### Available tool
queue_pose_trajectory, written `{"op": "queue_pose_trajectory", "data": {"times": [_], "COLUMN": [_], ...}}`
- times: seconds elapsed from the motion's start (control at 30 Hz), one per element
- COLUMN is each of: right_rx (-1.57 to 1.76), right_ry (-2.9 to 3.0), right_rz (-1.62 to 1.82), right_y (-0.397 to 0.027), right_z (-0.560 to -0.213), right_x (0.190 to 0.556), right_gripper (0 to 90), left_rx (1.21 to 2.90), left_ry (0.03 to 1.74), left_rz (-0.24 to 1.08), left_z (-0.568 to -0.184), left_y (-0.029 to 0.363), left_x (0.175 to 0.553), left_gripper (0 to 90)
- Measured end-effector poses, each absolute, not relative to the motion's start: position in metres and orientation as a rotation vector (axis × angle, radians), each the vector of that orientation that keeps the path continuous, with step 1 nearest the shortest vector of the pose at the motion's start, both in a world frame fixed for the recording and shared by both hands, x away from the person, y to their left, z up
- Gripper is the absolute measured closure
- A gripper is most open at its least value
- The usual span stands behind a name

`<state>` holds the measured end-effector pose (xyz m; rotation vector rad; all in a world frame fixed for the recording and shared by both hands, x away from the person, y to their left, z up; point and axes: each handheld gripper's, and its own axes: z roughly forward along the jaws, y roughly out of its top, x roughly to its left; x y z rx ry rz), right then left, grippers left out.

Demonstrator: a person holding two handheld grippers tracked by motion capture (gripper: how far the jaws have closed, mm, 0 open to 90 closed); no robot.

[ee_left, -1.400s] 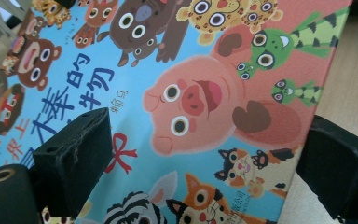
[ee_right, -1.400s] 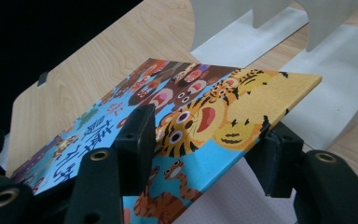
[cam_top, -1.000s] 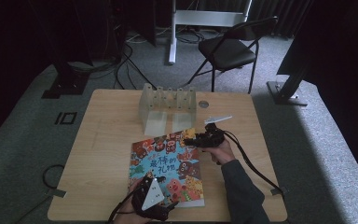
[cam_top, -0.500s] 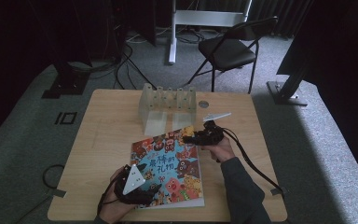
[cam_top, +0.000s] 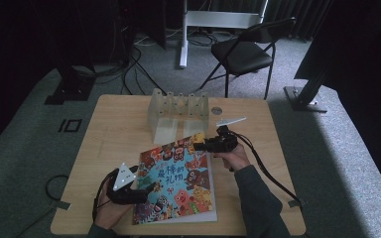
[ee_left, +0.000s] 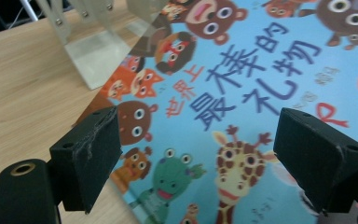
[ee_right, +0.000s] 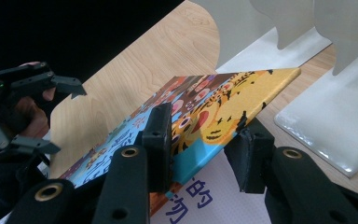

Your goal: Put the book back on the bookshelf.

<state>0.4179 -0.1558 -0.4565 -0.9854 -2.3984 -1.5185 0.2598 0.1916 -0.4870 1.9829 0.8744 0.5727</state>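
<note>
Picture book (cam_top: 178, 181) lies on the wooden table (cam_top: 114, 134), near the person's edge, its top end just in front of the clear plastic rack (cam_top: 177, 115) at the table's middle-back. Cover is bright blue w/ cartoon animals and big purple lettering.

Right gripper (cam_top: 202, 147) is at the book's top right corner. In the right gripper view (ee_right: 205, 140) the front cover is lifted off the page under it, tilted up, and the corner sits between the two black jaws. One pad (ee_right: 161, 135) lies on the top face, the other is at the cover's underside edge; jaws have just been closing, narrow now, gripping the cover. White page w/ purple characters shows beneath.

Left gripper (cam_top: 146, 191) is low at the book's left edge, near the bottom left corner, held by the person's left hand (cam_top: 111, 210). In the left gripper view (ee_left: 200, 154) its jaws stand wide apart, hovering over the cover w/ the giraffe and frog pictures between them, nothing gripped. Can't tell if a pad touches the book.

A black chair (cam_top: 248, 49) stands behind the table, well apart
</note>
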Motion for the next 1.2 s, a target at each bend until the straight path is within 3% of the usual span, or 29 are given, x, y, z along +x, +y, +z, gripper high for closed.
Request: {"op": "queue_pose_trajectory", "data": {"times": [0.5,0.6,1.2], "right_rx": [-1.020,-1.018,-1.018], "right_ry": [-2.373,-2.384,-2.421], "right_rz": [-1.530,-1.527,-1.557], "right_y": [-0.156,-0.154,-0.155], "right_z": [-0.453,-0.450,-0.436], "right_x": [0.415,0.414,0.405], "right_gripper": [66.0,66.2,67.2], "left_rx": [1.884,1.876,1.839], "left_ry": [0.961,0.963,0.986], "left_rz": [0.486,0.483,0.426], "left_z": [-0.490,-0.491,-0.493], "left_y": [0.223,0.229,0.238], "left_x": [0.273,0.275,0.280], "left_gripper": [15.0,18.4,17.7]}}
